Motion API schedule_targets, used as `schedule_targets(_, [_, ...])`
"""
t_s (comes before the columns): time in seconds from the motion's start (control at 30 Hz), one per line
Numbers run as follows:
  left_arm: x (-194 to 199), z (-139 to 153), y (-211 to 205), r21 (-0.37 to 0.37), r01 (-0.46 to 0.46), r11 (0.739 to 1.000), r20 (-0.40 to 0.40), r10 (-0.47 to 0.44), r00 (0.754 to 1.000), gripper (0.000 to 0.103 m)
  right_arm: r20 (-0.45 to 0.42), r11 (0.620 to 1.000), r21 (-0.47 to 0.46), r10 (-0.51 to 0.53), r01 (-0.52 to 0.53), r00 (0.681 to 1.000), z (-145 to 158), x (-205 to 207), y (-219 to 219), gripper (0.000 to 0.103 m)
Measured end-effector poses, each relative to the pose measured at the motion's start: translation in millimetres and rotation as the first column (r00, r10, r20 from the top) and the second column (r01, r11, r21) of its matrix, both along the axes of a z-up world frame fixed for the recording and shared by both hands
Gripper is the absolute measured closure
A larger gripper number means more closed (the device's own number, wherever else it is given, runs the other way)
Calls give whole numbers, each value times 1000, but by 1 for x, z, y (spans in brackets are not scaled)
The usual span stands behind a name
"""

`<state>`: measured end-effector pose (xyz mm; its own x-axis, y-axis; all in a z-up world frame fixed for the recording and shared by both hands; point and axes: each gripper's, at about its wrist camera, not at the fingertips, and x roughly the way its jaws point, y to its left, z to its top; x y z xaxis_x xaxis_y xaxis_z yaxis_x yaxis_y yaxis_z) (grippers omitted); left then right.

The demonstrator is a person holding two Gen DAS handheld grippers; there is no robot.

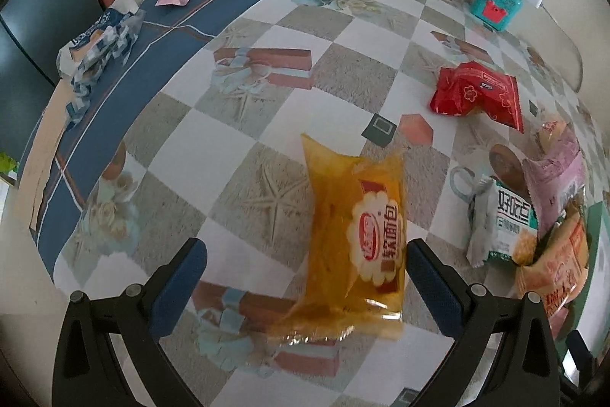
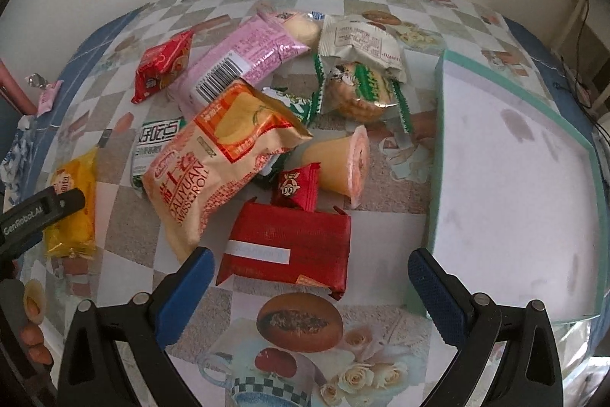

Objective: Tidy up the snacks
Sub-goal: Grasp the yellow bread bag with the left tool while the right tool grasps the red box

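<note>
Crinkled yellow bread packet (image 1: 354,239) is framed by the parted left gripper (image 1: 305,277); right gripper (image 2: 309,288), likewise spread, is held over the flat red packet (image 2: 289,250).

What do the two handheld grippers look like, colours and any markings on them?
Both the left gripper and right gripper have black frames with round silver pivot pins and dark blue fingers. Seen from the right wrist view, the left one's black body carries white GenRobot.AI lettering.

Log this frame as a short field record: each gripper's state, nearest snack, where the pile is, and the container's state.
left gripper: open, yellow bread packet between its fingers, not gripped
right gripper: open, above flat red packet
snack pile: mid-table, topped by Swiss roll bag
container: green-rimmed tray, nothing in it
table: checkered cloth
</note>
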<state>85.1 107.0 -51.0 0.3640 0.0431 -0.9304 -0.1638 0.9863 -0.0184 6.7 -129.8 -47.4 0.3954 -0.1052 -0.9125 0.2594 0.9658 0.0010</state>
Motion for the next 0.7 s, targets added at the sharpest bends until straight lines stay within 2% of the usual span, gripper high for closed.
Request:
schedule_targets(0.1, [4,-2,-1,10,0,1000,-1,0,1000,1,-4,1000,14,2,-2,1000,-3,2,-2,7])
schedule_targets(0.17, [4,-3,-2,14,1,1000,-1,-1,1000,5,-6,1000,21,6,-6,1000,-5,3,-2,14])
schedule_targets(0.27, [7,-4,-5,9,6,1000,-10,-6,1000,22,-1,999,40,18,-18,1000,-6,3,-1,21])
schedule_targets(0.4, [8,-6,-8,15,12,1000,-25,-12,1000,53,12,999,33,29,-29,1000,-4,4,1,28])
schedule_targets(0.43, [7,-6,-8,15,12,1000,-29,-11,1000,55,15,999,35,34,-34,999,-4,4,1,31])
schedule_targets(0.7, [2,-3,-17,52,-9,999,-46,11,999,59,27,998,53,35,-36,999,-3,1,-3,36])
